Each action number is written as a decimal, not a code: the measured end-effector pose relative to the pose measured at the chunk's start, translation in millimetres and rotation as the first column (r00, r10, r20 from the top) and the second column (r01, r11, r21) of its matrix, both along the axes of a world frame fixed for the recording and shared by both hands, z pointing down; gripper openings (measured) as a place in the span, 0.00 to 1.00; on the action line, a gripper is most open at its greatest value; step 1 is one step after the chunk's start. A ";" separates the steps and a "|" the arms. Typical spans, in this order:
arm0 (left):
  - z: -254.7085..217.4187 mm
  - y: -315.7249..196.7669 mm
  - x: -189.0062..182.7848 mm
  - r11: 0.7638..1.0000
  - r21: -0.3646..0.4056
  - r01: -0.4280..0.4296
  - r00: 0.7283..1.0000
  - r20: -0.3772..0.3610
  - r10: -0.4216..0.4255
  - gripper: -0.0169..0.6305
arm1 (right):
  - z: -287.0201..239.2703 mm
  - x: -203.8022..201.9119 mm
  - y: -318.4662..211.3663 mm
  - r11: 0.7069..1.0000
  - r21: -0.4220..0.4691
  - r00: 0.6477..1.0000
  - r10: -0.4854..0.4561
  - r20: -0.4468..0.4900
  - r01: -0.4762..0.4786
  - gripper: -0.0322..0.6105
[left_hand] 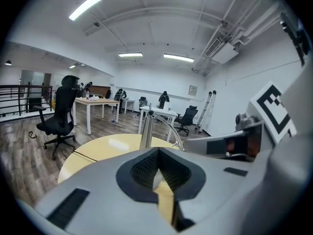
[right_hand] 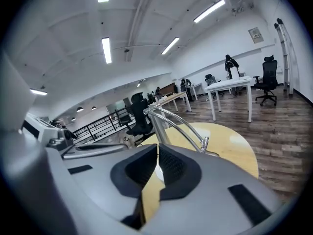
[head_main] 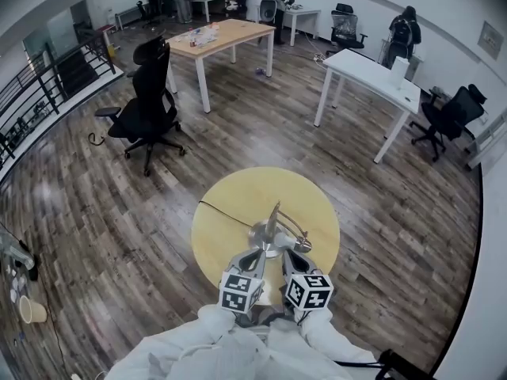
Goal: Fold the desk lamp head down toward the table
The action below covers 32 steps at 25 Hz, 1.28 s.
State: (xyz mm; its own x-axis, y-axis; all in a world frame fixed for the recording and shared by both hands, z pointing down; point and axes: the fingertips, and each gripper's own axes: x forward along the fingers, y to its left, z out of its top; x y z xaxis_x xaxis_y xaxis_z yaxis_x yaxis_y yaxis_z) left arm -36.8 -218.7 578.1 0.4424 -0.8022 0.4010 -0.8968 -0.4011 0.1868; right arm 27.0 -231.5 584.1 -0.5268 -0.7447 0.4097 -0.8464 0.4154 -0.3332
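A silver desk lamp [head_main: 272, 229] stands on a round yellow table [head_main: 222, 228]. Its upright post [left_hand: 146, 129] carries a thin arm [right_hand: 183, 124] that curves from the top down to an end close to the tabletop. My left gripper [head_main: 252, 261] and right gripper [head_main: 295, 260] hover side by side just short of the lamp's base, on my side of it. The left gripper [left_hand: 157, 153] is shut with nothing between its pads. Likewise the right gripper [right_hand: 157, 151] is shut and empty. Neither touches the lamp.
A black cable [head_main: 224, 213] runs from the lamp across the table to its left edge. A black office chair [head_main: 146, 105] stands beyond on the wooden floor, with a wooden desk [head_main: 222, 34] and a white desk [head_main: 372, 74] farther back. A paper cup [head_main: 33, 311] lies at left.
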 end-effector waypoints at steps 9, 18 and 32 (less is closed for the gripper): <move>-51.5 13.0 -4.0 0.995 0.079 0.063 0.994 -0.091 -0.056 0.03 | -33.1 5.9 10.8 0.997 0.070 1.000 0.019 -0.001 -0.019 0.08; -52.0 80.8 -11.4 0.995 0.097 -0.019 0.996 -0.079 0.027 0.03 | -31.0 -16.3 76.2 0.993 0.071 0.996 0.089 0.001 -0.089 0.08; -53.1 142.4 -18.6 0.996 0.086 0.007 0.996 -0.094 0.001 0.03 | -61.9 -18.8 143.9 0.968 0.220 0.988 0.141 -0.070 -0.122 0.08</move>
